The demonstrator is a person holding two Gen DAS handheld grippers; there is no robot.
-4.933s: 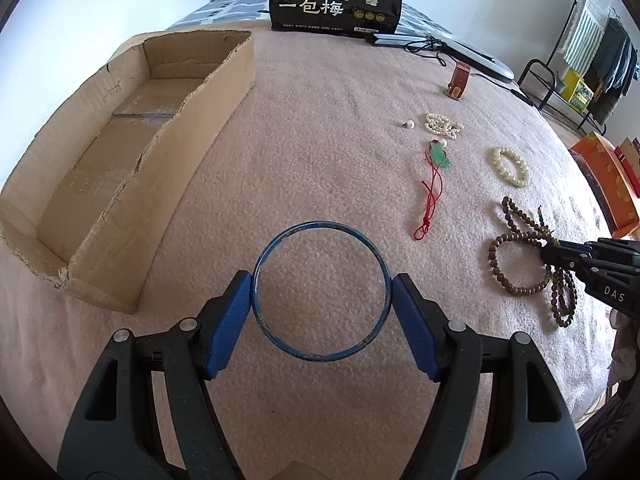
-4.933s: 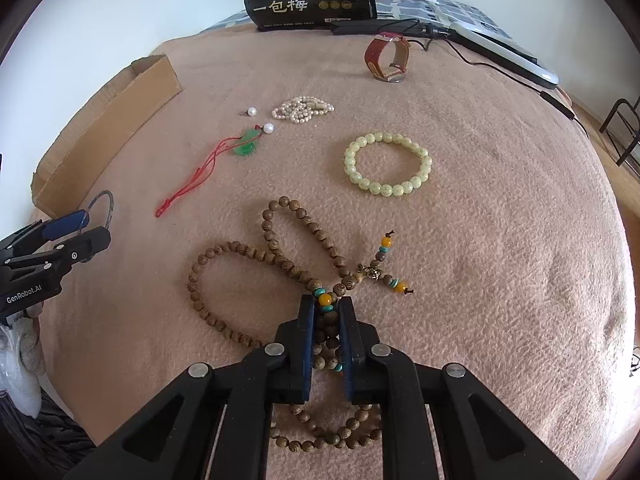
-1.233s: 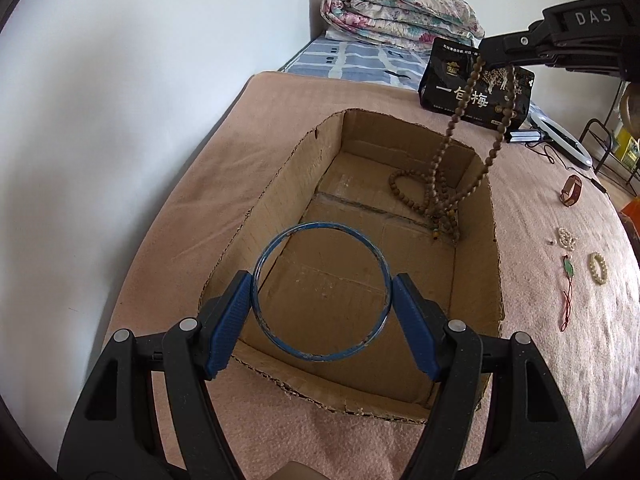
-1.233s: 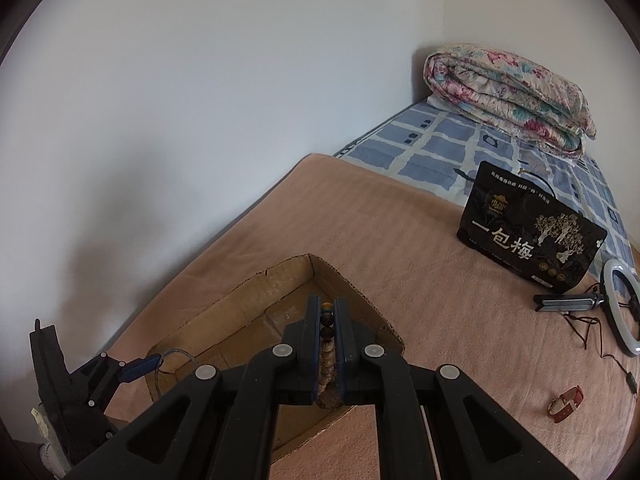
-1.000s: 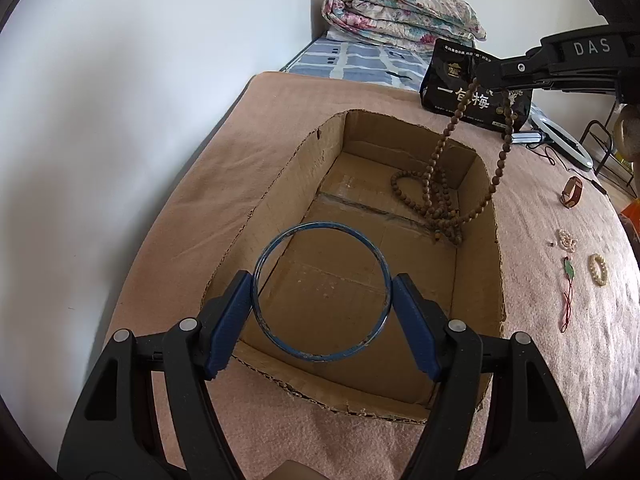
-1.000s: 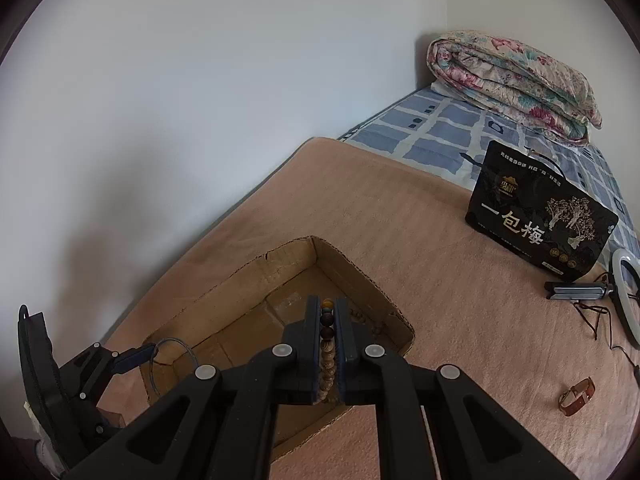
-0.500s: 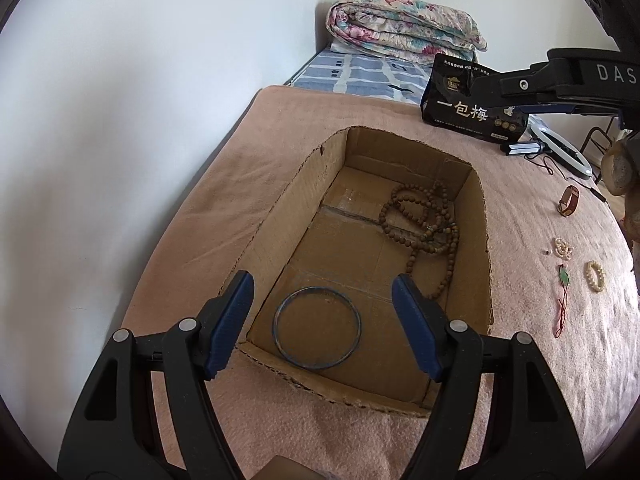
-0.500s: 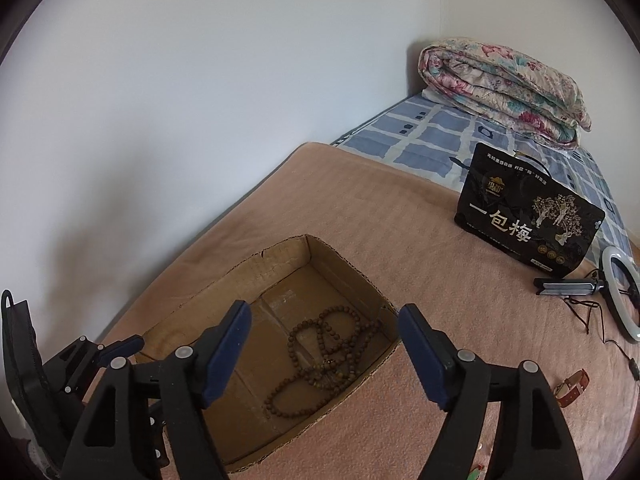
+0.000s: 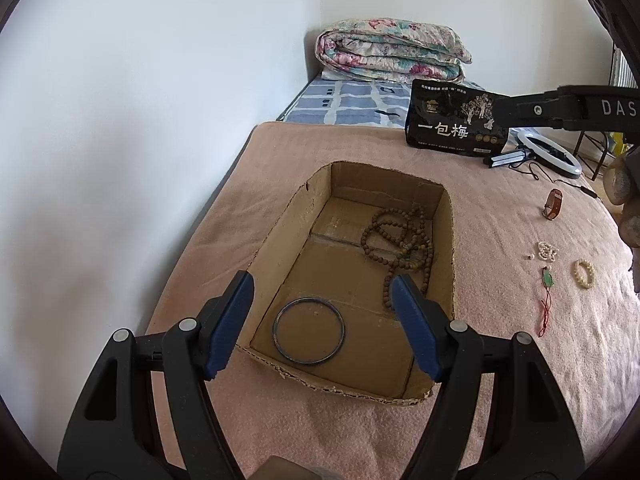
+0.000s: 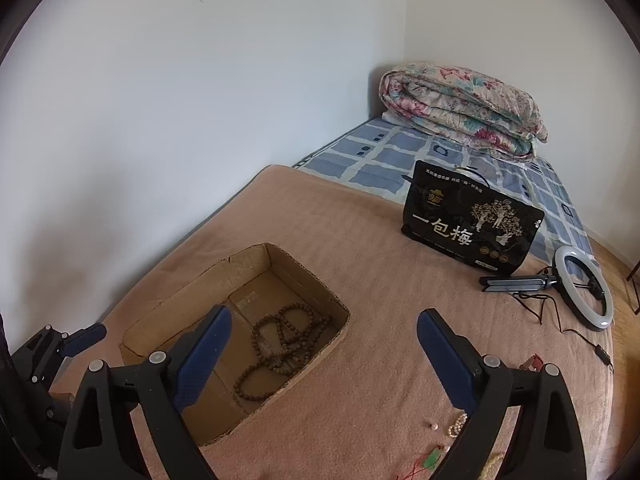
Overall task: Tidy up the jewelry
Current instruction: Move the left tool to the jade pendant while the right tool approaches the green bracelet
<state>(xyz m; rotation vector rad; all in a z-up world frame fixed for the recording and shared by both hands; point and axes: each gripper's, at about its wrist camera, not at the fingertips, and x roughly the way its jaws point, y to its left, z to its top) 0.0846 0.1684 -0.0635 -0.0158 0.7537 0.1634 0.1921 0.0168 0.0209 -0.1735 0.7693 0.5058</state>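
An open cardboard box (image 9: 280,232) lies on the pink blanket. Inside it a thin blue bangle (image 9: 308,331) lies flat near the front, and a long brown wooden bead string (image 9: 404,248) is piled at the back right. My left gripper (image 9: 322,300) is open and empty above the box's near end. My right gripper (image 10: 322,338) is open and empty, held higher, over the box's right side; the beads (image 10: 280,344) show below it. On the blanket to the right lie a pale bead bracelet (image 9: 584,274), a pearl string (image 9: 547,250), a green pendant on red cord (image 9: 548,280) and a brown watch (image 9: 554,209).
A black gift bag (image 9: 456,126) stands behind the box. A ring light with cable (image 10: 584,286) lies to the right. A folded floral quilt (image 9: 388,52) sits at the far end. A white wall (image 9: 140,120) runs along the left of the bed.
Both grippers opened: the bangle dropped from the left gripper into the box, and the bead string fell from the right gripper into it. Both grippers have since pulled back slightly.
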